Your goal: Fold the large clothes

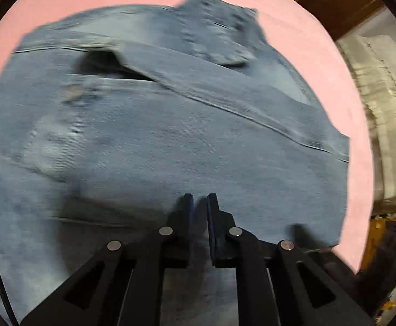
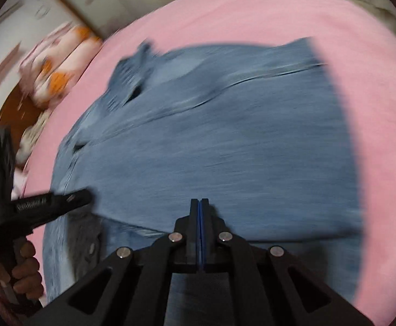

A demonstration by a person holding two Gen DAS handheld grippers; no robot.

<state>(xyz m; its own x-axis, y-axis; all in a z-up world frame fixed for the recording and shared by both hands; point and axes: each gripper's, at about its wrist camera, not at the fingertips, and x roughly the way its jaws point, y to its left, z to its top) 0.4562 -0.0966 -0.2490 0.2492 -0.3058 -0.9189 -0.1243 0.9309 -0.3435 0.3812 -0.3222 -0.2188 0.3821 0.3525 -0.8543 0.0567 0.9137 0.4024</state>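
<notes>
Jeans [image 1: 154, 135] flat on bedsheet [image 1: 320, 62], pillow [image 2: 53, 62] beyond.

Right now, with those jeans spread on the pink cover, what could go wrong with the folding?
1. Both pictures are smeared, so the hands seem to be moving fast; the folded jeans could get dragged out of line.
2. The right gripper has its fingers shut with no cloth visibly between them, so a pull may catch nothing.
3. The left gripper shows only a narrow gap, which may slip off thick denim.
</notes>
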